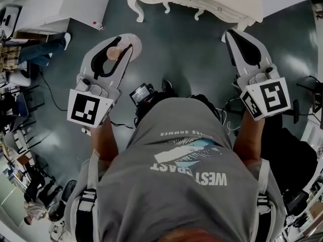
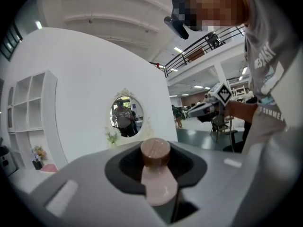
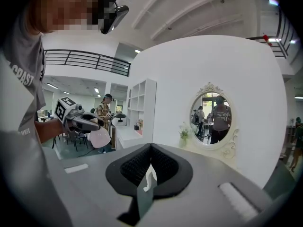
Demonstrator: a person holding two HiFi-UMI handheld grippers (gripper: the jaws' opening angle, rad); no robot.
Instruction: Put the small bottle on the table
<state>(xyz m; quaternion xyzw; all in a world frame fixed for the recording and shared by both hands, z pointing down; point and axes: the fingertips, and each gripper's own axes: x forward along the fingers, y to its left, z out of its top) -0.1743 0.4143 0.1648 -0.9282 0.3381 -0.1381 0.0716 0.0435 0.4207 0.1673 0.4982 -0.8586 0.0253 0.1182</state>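
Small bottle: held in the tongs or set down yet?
Held: left tongs pinch the small bottle by its pink body, brown cap sticking out.

Head view looks steeply down; both gripper views face fwd, sharing wall mirror [image 2: 124,118].

Grey T-shirt [image 1: 186,185], white print, short sleeves; grey shoulder straps [image 1: 87,200]. Hand-held left gripper [image 1: 117,43], right gripper [image 1: 233,34]: pale grey shells, black jaw pads, 2 black-and-white marker cubes [image 1: 91,109].

Bare grey floor [image 1: 181,59] lies open ahead of my left claw [image 1: 121,44] and right claw [image 1: 233,34]; a white carved-leg table [image 1: 202,4] bars the far side, a white cabinet [image 1: 65,4] the left.
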